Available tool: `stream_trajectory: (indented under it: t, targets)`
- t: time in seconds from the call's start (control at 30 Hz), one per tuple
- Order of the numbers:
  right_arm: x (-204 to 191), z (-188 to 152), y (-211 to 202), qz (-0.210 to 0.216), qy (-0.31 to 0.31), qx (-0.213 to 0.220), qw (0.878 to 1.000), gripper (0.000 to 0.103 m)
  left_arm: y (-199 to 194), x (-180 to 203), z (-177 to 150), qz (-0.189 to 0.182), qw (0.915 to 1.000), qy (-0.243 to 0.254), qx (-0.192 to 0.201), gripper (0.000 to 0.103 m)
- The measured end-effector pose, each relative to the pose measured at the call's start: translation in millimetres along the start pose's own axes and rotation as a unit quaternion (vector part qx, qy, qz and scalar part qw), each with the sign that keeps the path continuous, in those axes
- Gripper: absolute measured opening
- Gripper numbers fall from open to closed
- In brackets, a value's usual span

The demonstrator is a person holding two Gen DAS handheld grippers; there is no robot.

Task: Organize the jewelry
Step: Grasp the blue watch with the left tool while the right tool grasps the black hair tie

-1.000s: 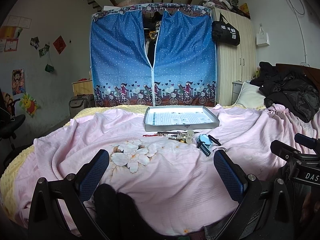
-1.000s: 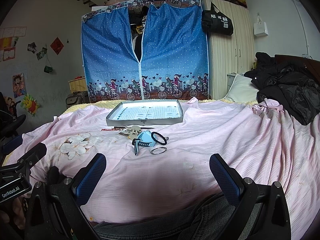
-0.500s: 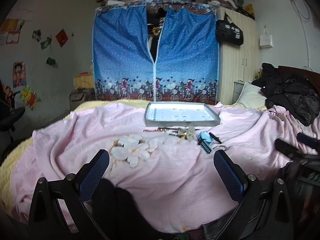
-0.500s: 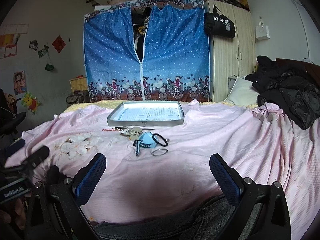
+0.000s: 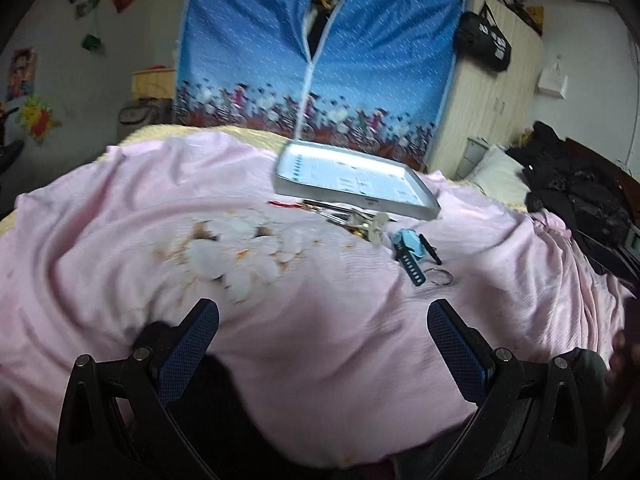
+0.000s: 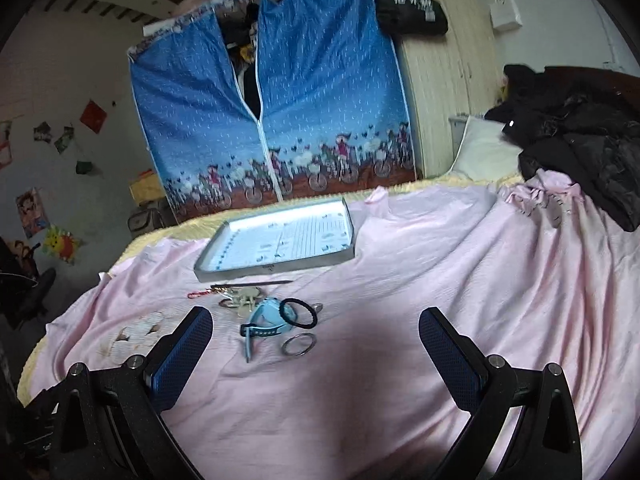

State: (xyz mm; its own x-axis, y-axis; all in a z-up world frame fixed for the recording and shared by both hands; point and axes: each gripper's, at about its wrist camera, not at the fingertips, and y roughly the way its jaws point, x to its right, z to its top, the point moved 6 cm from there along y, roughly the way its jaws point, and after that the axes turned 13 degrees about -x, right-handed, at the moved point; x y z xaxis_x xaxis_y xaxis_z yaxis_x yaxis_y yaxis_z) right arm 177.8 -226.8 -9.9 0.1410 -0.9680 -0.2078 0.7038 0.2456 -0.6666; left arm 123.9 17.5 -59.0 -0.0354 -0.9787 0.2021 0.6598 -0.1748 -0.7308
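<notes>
Small items lie in a cluster on the pink bedspread: a light blue watch point(image 6: 267, 318) point(image 5: 410, 245), a black hair tie point(image 6: 298, 312), a silver ring point(image 6: 298, 345) point(image 5: 441, 277), keys with a red cord point(image 6: 236, 298) point(image 5: 352, 222) and a thin dark stick point(image 6: 252, 283). Behind them sits a shallow grey tray point(image 6: 280, 266) point(image 5: 352, 196) with a white printed floor. My right gripper point(image 6: 316, 344) is open, hovering just short of the cluster. My left gripper point(image 5: 322, 336) is open too, further back and left of the items.
A blue zipped fabric wardrobe point(image 6: 272, 112) stands beyond the bed, with a wooden wardrobe point(image 6: 448, 80) to its right. Dark jackets point(image 6: 580, 140) and a white pillow point(image 6: 480, 152) lie at the bed's right side. A flower print point(image 5: 236, 256) marks the bedspread.
Both grippers have risen and tilted down toward the bed, moving forward. The right one has come closer to the jewelry cluster. Nothing on the bed has shifted.
</notes>
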Motion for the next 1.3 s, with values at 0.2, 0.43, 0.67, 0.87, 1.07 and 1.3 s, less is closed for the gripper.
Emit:
stream_trajectory:
  t: [0.2,0.43,0.67,0.87,1.07,1.3]
  targets:
    - [-0.5,37.0,56.2,0.042,-0.012,-0.033,0.998,0.103,52.5,3.1,25.2,-0.002,0.9979,0.030,-0.057,0.102]
    - [2.6,63.4,130.0,0.052,-0.044,-0.109,0.992,0.090,95.9,11.4,54.2,-0.050,0.9936,0.050,-0.088,0.102]
    - [29.4,34.7,186.7,0.059,-0.035,-0.206,0.976,0.049,150.6,31.0,81.2,-0.110,0.9828,0.062,-0.135,0.074]
    - [30.6,18.9,206.1,0.076,-0.041,-0.249,0.965,0.036,191.3,32.5,94.1,-0.160,0.9674,0.028,-0.194,0.060]
    - [20.9,12.2,226.4,0.067,-0.069,-0.268,0.959,0.028,205.7,33.7,105.7,-0.171,0.9564,0.027,-0.236,0.037]
    - [18.9,7.3,243.3,0.065,-0.070,-0.282,0.955,0.027,209.2,34.8,107.3,-0.156,0.9512,0.025,-0.265,0.021]
